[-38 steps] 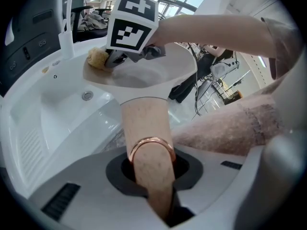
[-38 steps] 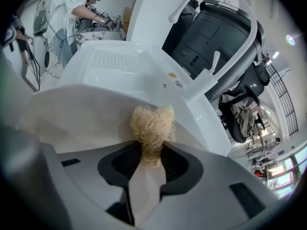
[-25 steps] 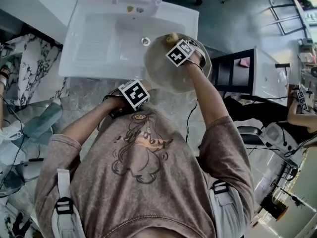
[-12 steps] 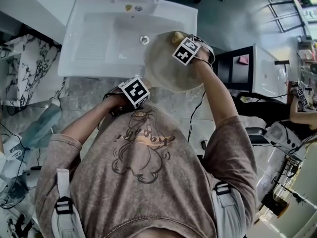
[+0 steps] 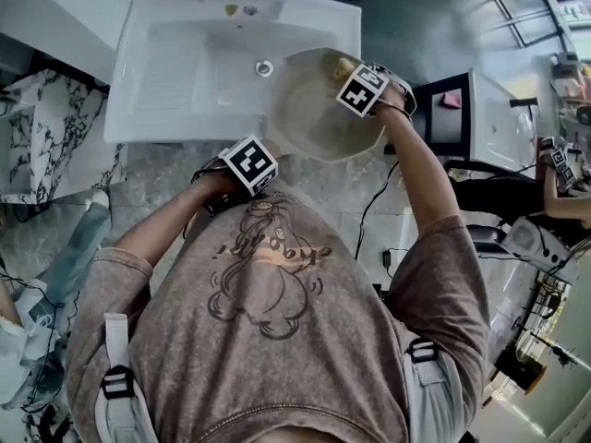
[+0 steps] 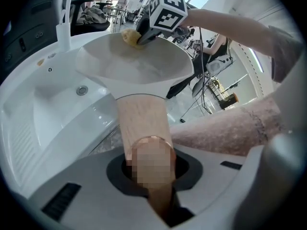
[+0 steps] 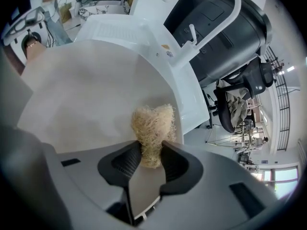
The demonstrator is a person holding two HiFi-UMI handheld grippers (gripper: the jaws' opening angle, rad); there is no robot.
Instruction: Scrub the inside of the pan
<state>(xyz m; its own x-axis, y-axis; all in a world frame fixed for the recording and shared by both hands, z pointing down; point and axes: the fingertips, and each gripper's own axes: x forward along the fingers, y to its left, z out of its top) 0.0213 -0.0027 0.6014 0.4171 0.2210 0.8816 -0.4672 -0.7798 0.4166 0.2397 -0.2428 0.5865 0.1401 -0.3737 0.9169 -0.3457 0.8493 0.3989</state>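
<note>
A pale cream pan [image 5: 319,109] is held tilted over the right end of a white sink [image 5: 175,72]. Its wooden handle [image 6: 142,123] runs back into my left gripper [image 6: 149,169], which is shut on it. In the head view the left gripper [image 5: 242,169] sits at the sink's front edge. My right gripper [image 7: 152,158] is shut on a tuft of yellowish fibre scrubber [image 7: 153,126]. The scrubber [image 6: 130,35] presses against the pan's inside [image 7: 91,99] near its far rim. The right gripper [image 5: 358,83] is at the pan's upper right.
The sink's drain [image 5: 264,67] lies left of the pan, and its tap [image 7: 211,20] stands at the back. A marble counter [image 5: 55,137] is on the left. A black-and-white cabinet [image 5: 466,118] stands right of the sink. Cables lie on the floor.
The pan and my right gripper with the scrubber have shifted right and toward the pan's far rim. My left gripper has stayed at the sink's front edge.
</note>
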